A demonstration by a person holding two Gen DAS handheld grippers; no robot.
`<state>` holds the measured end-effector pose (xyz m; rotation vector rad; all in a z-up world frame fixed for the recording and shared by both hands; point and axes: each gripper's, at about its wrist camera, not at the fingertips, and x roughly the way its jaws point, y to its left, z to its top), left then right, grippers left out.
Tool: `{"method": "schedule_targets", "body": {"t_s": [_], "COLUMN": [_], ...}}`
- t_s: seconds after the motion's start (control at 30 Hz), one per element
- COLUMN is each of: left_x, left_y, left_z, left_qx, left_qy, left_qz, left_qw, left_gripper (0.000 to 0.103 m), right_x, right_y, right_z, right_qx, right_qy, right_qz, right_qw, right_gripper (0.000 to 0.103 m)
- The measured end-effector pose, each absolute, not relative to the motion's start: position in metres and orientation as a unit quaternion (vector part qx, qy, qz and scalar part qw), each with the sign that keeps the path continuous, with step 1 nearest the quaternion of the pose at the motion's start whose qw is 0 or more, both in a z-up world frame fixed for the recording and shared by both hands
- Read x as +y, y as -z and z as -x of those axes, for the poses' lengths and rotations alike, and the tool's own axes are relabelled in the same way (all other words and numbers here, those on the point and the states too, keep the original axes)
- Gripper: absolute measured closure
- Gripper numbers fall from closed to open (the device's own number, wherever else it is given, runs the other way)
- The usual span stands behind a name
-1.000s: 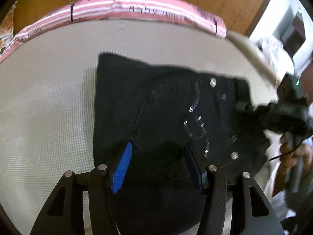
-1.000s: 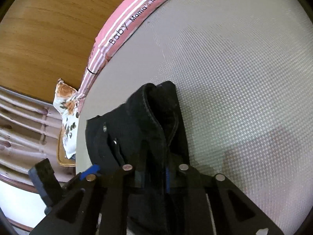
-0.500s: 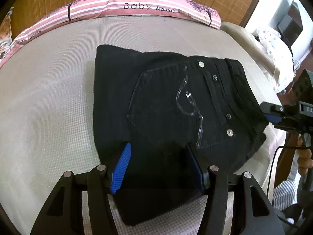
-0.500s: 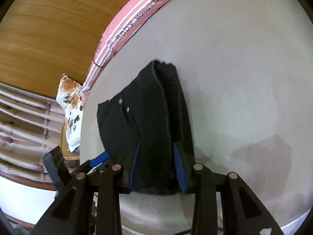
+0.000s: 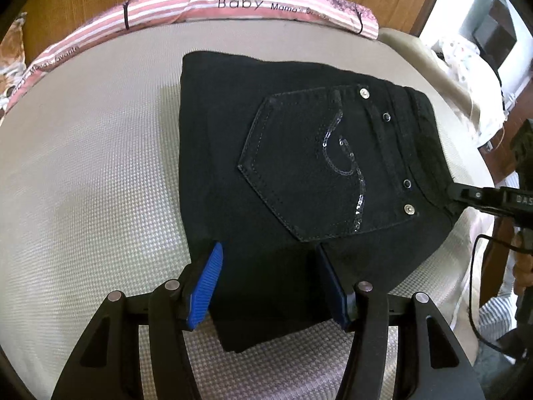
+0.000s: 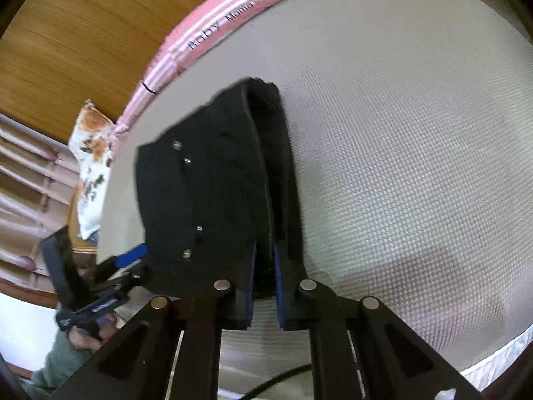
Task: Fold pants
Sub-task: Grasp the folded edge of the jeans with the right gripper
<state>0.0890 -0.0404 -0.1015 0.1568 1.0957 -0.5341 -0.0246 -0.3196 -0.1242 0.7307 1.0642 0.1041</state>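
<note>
we see the black pants [image 5: 299, 173] lying folded into a thick, squarish stack on the pale textured mattress [image 5: 83, 173], back pocket with its sequin curl facing up, waistband toward the right edge of the bed. a pink striped bumper [image 5: 233, 3] runs along the far side, well apart from the stack.

our left gripper [image 5: 269, 280] stands with its jaws apart, straddling the near edge of the stack; the blue pads sit at either side of the cloth, and we cannot tell whether they press on it. our right gripper [image 6: 265, 283] sits at the waistband end, jaws drawn almost together, having just been closing. in the right wrist view the dark layers reach down into the narrow gap between the pads, and from the left wrist view its tip meets the waistband corner, but we cannot tell whether cloth is truly pinched.

we judge this denim to be fairly heavy and stiff for cloth: the layers hold a crisp edge and stack up tall, yet they will sag and slide apart if lifted by one layer only. the weave looks grippy, not slippery. the best hold, we think, is on the thick waistband and the folded near edge, taking all layers at once, away from the rivets and sequins.
</note>
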Motion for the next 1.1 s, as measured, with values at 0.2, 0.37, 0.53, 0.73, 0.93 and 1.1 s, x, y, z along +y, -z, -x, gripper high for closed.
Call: {"method": "schedule_targets", "body": {"t_s": [0.2, 0.37, 0.53, 0.73, 0.93, 1.1], "left_x": [-0.044, -0.044, -0.046, -0.045, -0.039, -0.028], "left_y": [0.101, 0.101, 0.1, 0.096, 0.084, 0.066], "left_z": [-0.089, -0.089, -0.089, -0.091, -0.093, -0.107], "left_qx": [0.511, 0.509, 0.509, 0.512, 0.499, 0.466], "left_qy": [0.24, 0.235, 0.228, 0.224, 0.209, 0.2], "left_qz": [-0.08, -0.079, -0.082, -0.073, -0.077, -0.052], "left_qw": [0.822, 0.824, 0.826, 0.826, 0.837, 0.86], "left_gripper": [0.044, 0.044, 0.044, 0.044, 0.043, 0.043], "right_x": [-0.311, -0.315, -0.316, -0.318, -0.327, -0.33], "right_y": [0.12, 0.121, 0.114, 0.106, 0.09, 0.069], "right_z": [0.018, 0.021, 0.02, 0.015, 0.014, 0.0], "right_qx": [0.5, 0.501, 0.5, 0.502, 0.475, 0.444], "right_qy": [-0.044, -0.037, -0.036, -0.023, 0.004, 0.006], "right_qz": [-0.328, -0.332, -0.327, -0.313, -0.294, -0.264], "right_qw": [0.8, 0.798, 0.801, 0.806, 0.83, 0.856], "right_gripper": [0.091, 0.082, 0.082, 0.076, 0.076, 0.076]}}
